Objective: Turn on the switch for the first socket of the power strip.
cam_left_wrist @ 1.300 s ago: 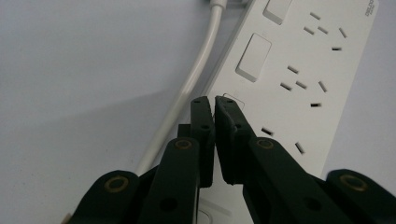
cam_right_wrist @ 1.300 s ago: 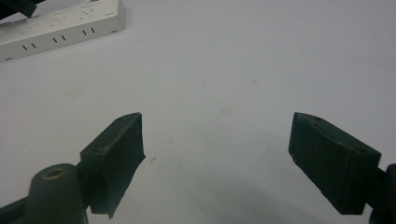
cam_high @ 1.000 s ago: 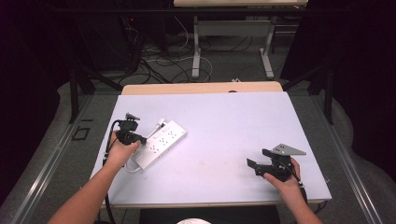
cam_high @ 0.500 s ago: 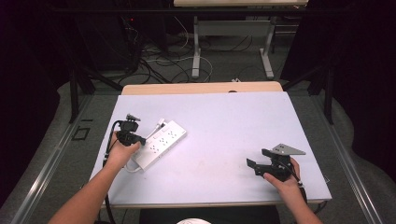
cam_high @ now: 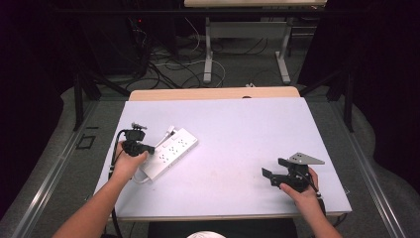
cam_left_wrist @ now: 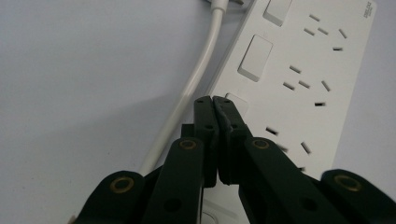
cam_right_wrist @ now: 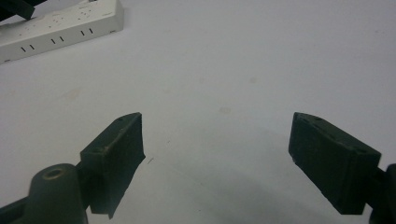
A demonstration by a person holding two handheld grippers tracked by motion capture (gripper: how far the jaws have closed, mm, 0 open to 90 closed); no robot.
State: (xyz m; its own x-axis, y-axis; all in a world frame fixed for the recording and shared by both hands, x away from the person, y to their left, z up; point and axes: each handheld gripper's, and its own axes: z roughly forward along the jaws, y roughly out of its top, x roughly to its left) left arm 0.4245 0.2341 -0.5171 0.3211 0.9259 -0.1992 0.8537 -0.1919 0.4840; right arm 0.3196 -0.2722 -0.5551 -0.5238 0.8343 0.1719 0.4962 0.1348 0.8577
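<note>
On the pale tabletop (cam_high: 233, 129) the white power strip (cam_high: 170, 152) lies at about nine o'clock from the middle, set slantwise with its far end toward one o'clock. Its white cable (cam_left_wrist: 187, 98) runs along the strip's side in the left gripper view, from twelve o'clock down toward seven. The left gripper (cam_high: 140, 147) sits over the near end of the strip; its fingers (cam_left_wrist: 206, 135) are clenched tight, pad against pad, with nothing between them, and their tips rest at one of the strip's rocker switches (cam_left_wrist: 235, 103), seemingly touching it, though the tips hide the contact. Two more switches show beyond, toward one o'clock. The right gripper (cam_high: 272, 175) is at about four o'clock on the tabletop, well apart from the strip, its fingers (cam_right_wrist: 116, 154) released wide over bare surface and holding nothing. In the right gripper view the strip lies far off at eleven o'clock.
</note>
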